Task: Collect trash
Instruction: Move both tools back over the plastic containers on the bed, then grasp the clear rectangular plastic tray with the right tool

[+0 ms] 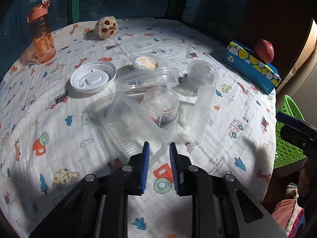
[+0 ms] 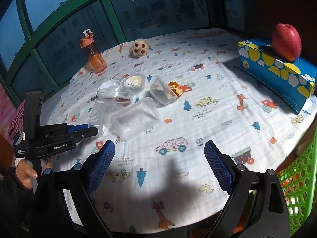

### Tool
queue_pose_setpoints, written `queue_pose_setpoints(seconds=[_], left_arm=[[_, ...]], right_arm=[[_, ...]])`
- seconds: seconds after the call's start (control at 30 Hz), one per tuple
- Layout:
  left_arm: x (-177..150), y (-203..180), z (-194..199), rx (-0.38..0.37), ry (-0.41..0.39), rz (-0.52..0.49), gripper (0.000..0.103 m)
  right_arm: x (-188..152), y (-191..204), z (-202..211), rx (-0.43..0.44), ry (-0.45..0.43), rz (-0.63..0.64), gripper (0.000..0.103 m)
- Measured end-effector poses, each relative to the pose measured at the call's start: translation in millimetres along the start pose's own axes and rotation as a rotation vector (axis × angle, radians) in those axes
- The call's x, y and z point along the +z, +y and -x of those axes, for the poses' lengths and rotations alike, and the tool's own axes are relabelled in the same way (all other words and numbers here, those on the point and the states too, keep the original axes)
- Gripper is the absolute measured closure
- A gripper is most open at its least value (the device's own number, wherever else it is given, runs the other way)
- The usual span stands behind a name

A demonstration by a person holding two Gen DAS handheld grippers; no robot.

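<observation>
- Left gripper (image 1: 159,145) narrowed around the near rim of a clear rectangular plastic container (image 1: 130,127), pads just beside it, contact unclear
- Right gripper (image 2: 159,154) spread wide above the printed tablecloth (image 2: 198,119), holding nothing
- Beyond the container: clear round cup (image 1: 161,107), clear oval lid (image 1: 146,78), white round lid (image 1: 93,77), sauce cup with foil top (image 1: 147,61)
- Green perforated basket (image 2: 299,180) at the table's right edge
- Farther off: orange water bottle (image 1: 41,37), red apple (image 2: 286,41) on a blue tissue box (image 2: 277,71)
</observation>
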State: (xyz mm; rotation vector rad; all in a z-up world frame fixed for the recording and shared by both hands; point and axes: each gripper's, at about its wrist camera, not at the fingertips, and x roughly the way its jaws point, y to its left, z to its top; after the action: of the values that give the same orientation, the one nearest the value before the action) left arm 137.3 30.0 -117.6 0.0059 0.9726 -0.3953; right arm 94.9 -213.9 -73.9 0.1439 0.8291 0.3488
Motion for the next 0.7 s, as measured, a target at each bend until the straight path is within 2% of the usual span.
queue_pose_setpoints(seconds=[0.1, 0.3, 0.7], left_arm=[[0, 3, 2, -0.002, -0.008, -0.003, 0.094], [3, 17, 16, -0.028, -0.025, 0.042, 0.097], [3, 41, 40, -0.048, -0.048, 0.108, 0.098]], right_arm=[[7, 5, -12, 0.020, 0.013, 0.024, 0.010], [19, 20, -41, 0.066, 0.050, 0.094, 0.007], [29, 36, -101, 0.109, 0.140, 0.251, 0.005]])
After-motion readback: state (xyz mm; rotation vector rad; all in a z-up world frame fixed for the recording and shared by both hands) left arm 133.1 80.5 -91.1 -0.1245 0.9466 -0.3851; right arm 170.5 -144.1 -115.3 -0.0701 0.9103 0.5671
